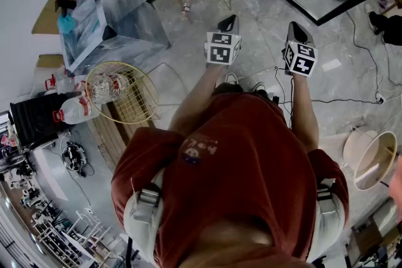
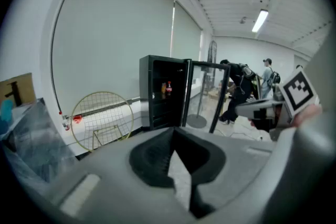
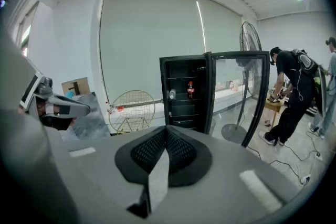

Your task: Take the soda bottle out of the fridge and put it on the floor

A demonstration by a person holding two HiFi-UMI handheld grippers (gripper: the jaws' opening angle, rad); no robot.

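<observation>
I'm on the approach: left gripper (image 2: 173, 165) and right gripper (image 3: 160, 165) both have jaws pressed together, empty, with the dark red-labelled soda bottle (image 3: 190, 89) shelved in the open black glass-door fridge (image 3: 164, 97) at twelve o'clock, well apart, so next I should close in and spread one pair.

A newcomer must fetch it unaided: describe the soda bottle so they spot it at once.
Find the black fridge against the pale window blinds, its glass door swung open. Two bottles stand side by side on an upper shelf. Seen from the front, the soda bottle is the right-hand one, dark with a red label, while the clear bottle beside it is pale.
</observation>
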